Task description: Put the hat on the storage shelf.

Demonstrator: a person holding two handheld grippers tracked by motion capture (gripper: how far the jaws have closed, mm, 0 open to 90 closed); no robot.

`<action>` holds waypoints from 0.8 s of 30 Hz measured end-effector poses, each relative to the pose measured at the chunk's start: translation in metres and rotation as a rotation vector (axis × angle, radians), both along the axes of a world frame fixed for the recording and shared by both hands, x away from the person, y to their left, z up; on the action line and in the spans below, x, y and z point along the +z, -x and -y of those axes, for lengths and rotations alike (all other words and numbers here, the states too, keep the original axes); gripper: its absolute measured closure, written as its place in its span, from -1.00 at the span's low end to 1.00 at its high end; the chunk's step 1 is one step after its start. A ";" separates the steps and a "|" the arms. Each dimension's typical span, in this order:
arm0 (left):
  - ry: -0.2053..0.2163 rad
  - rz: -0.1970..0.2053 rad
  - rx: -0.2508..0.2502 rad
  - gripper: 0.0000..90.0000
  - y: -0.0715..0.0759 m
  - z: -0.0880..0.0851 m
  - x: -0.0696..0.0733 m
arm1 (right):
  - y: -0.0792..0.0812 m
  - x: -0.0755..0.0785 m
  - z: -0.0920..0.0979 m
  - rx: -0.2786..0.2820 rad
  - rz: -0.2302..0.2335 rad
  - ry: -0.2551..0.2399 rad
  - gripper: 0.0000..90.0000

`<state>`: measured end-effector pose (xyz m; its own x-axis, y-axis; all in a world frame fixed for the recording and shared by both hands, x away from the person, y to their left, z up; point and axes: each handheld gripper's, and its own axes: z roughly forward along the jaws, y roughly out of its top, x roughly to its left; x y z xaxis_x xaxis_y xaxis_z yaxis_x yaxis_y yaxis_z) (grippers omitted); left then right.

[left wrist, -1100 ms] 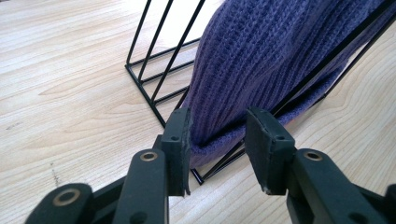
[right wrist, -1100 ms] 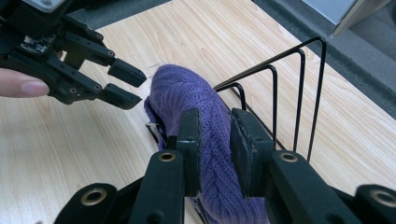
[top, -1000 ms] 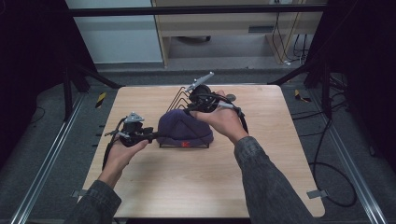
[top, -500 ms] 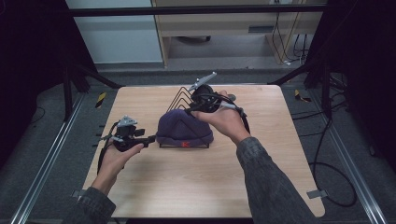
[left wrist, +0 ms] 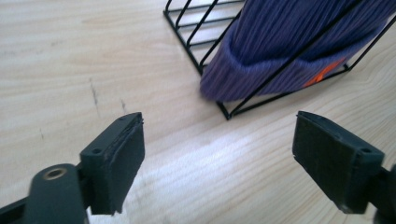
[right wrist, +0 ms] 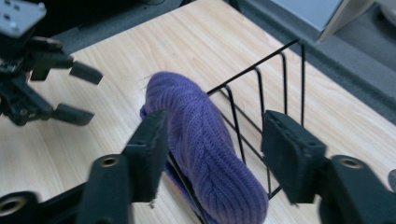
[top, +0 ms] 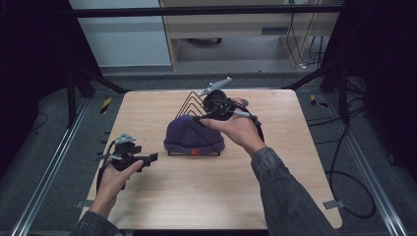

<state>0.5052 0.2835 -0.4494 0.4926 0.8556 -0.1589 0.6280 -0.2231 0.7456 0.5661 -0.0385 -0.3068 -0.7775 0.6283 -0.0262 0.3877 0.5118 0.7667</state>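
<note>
Left gripper [top: 147, 158]: I've let go of the purple beanie [top: 193, 137], drawn back toward me, jaws just opened, nothing between. Right gripper [right wrist: 212, 154]: jaws just opened too, beanie's crown between them, pads off it.

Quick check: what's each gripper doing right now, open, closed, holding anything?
Left gripper: jaws just opened, empty, off the purple beanie.
Right gripper: jaws just opened around the beanie's top, not pressing.
</note>
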 end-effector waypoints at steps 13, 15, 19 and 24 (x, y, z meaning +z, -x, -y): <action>-0.130 -0.080 -0.007 -0.87 0.012 -0.008 -0.027 | 0.016 0.017 0.023 -0.061 0.055 -0.061 -0.68; -0.136 -0.092 -0.012 -0.88 0.012 -0.009 -0.031 | 0.019 0.018 0.032 -0.074 0.057 -0.072 -0.72; -0.150 -0.106 -0.008 -0.88 0.011 -0.010 -0.036 | 0.023 0.016 0.048 -0.091 0.067 -0.083 -0.76; -0.166 -0.118 -0.019 -0.89 0.010 -0.008 -0.039 | 0.030 0.003 0.076 -0.120 0.057 -0.089 -0.77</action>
